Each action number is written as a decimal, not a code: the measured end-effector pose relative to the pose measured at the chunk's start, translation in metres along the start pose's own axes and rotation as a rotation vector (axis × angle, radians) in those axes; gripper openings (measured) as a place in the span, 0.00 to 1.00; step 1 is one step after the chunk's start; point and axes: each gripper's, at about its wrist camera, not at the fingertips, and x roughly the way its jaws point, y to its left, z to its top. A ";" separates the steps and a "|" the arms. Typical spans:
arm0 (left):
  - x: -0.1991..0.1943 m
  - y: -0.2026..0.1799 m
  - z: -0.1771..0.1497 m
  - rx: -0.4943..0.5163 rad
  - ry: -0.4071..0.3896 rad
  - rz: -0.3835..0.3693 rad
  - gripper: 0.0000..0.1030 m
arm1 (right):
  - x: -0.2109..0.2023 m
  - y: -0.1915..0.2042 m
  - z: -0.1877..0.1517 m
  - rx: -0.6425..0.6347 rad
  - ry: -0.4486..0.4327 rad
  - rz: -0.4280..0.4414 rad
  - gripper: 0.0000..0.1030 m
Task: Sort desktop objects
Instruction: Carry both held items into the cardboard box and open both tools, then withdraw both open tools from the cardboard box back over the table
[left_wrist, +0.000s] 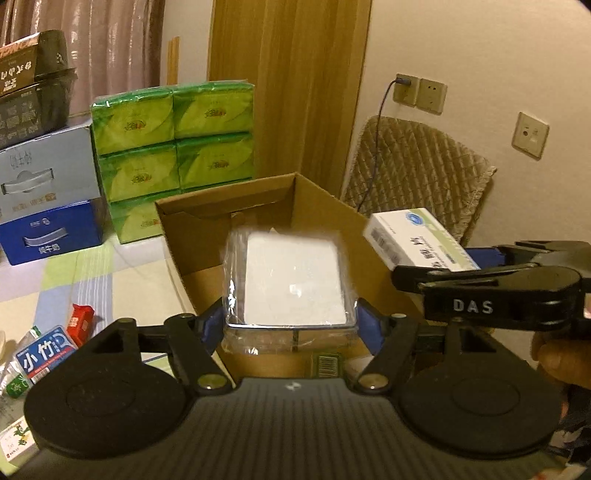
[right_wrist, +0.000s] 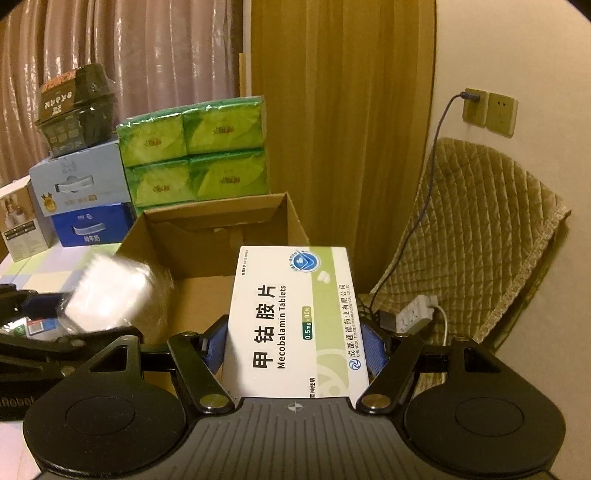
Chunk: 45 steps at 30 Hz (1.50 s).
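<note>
Above the open cardboard box (left_wrist: 258, 229): left gripper (left_wrist: 291, 317) clamped on a clear-wrapped white pack (left_wrist: 291, 280), blue pads pressed to its two sides. Right gripper (right_wrist: 295, 343) clamped on a Mecobalamin Tablets carton (right_wrist: 295, 317), long axis running forward along the fingers, printed face up.

Seen from left wrist view: tablets carton (left_wrist: 417, 240) to the right and slightly higher, over the box's right wall; right gripper (left_wrist: 480, 273) entering side-on. Seen from right wrist view: white pack (right_wrist: 110, 295) to the left, near the box's front-left corner, blurred.

Box cavity directly ahead of and below both loads; floor largely bare cardboard, contents at back wall unclear. Left load appears nearer the centre of the opening; right load closer to the rim.

Judgement: both items at drop stage; right gripper likely needs a small leftward shift before release.

Remaining on tablecloth (left_wrist: 74, 280): small packets (left_wrist: 48, 350) at front left, unsorted.
</note>
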 end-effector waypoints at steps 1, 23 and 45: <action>0.000 0.001 0.001 0.000 -0.003 0.006 0.66 | 0.000 -0.001 -0.001 0.000 0.001 -0.001 0.66; -0.082 0.068 -0.019 -0.021 -0.071 0.140 0.71 | 0.003 0.029 0.004 -0.018 0.005 0.068 0.82; -0.213 0.182 -0.143 -0.126 0.003 0.380 0.80 | -0.091 0.185 -0.016 -0.063 -0.123 0.325 0.91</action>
